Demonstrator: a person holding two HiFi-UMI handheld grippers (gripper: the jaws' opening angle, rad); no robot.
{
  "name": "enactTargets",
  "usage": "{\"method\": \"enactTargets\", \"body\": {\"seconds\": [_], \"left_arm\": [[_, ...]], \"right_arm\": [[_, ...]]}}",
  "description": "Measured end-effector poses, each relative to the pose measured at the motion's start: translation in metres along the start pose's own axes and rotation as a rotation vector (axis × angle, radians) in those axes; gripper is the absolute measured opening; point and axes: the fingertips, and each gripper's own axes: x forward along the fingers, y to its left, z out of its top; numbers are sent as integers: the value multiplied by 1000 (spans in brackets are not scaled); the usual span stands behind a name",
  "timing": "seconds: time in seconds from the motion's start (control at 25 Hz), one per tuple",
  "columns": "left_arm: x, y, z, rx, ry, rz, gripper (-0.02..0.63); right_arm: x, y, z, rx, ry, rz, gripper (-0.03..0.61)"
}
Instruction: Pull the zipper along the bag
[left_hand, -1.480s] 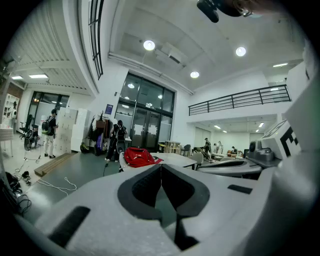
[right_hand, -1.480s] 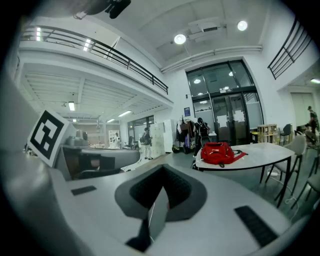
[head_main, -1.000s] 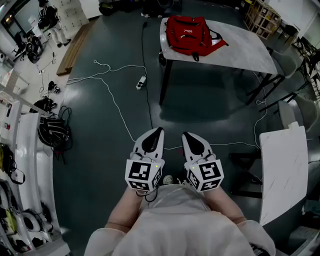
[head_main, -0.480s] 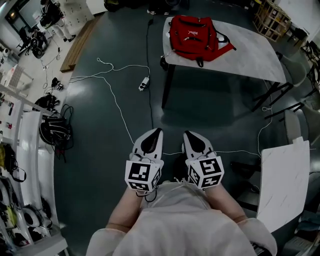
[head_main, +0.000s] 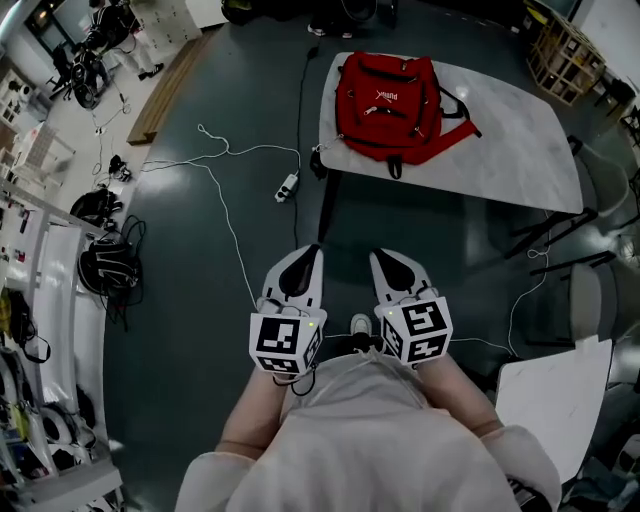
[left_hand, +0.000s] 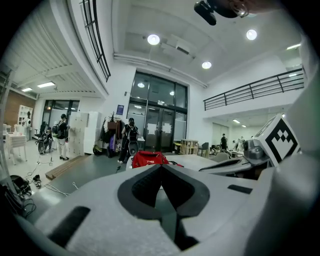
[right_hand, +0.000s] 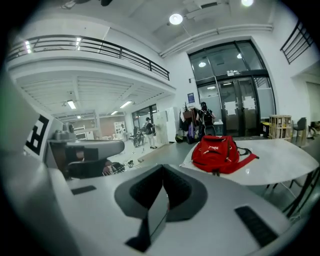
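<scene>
Left tongs (head_main: 303, 268) and right tongs (head_main: 395, 270) closed, empty, side by side, red backpack (head_main: 390, 100) on white table (head_main: 510, 140) well ahead

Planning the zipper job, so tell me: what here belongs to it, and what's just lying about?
Job: backpack, table, left gripper, right gripper.
Lying about: power strip, cable, plank, side table.

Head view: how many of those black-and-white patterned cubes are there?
2: the left cube on the left gripper, the right cube on the right gripper. None seems hidden.
</scene>
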Motion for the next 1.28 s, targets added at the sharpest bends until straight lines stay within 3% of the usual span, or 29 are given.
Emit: {"method": "enactTargets", "body": {"seconds": [0.32,0.68,0.92,1.28], "left_arm": [[80,-2,7,-5,31,22,20],[158,37,5,-58,63,-2,20],[231,78,11,-36,98,-107,20],[329,176,13,-17,181,-271,20]], "right_arm": [[35,-88,24,33,5,-5,28],[89,-138,29,78,41,-57,28],[157,-163,42,131,63,-131,28],[279,-178,73,210,97,-260,28]]}}
